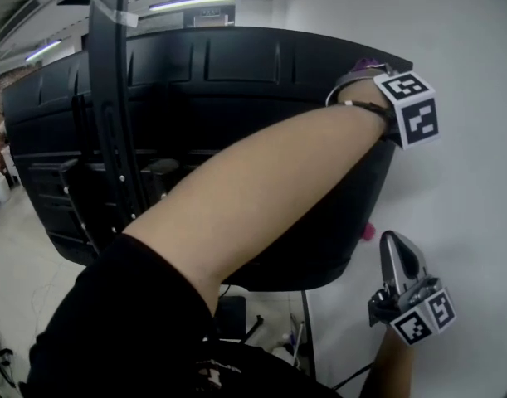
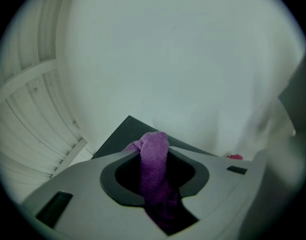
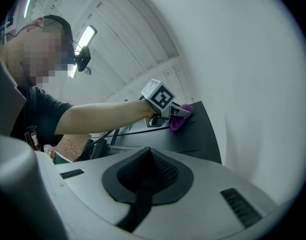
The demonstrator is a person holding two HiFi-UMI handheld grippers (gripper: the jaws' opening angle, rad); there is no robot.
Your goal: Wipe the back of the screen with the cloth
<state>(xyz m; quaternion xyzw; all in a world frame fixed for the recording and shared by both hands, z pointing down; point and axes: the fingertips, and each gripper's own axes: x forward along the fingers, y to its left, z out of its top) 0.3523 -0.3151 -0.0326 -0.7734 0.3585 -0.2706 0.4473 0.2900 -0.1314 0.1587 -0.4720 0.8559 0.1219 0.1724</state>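
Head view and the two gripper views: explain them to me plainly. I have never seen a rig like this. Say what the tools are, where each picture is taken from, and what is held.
There is no robot here. A person holds a hand tool with a two-jaw claw in each hand. The head view comes from a camera on the person's head. It looks at the black ribbed back of a large screen beside a white wall. The other two cameras ride on the tools and look along their jaws. The left claw is shut on a purple cloth at the screen's top corner by the wall. The right claw is shut and empty, held lower, near the screen's bottom corner.
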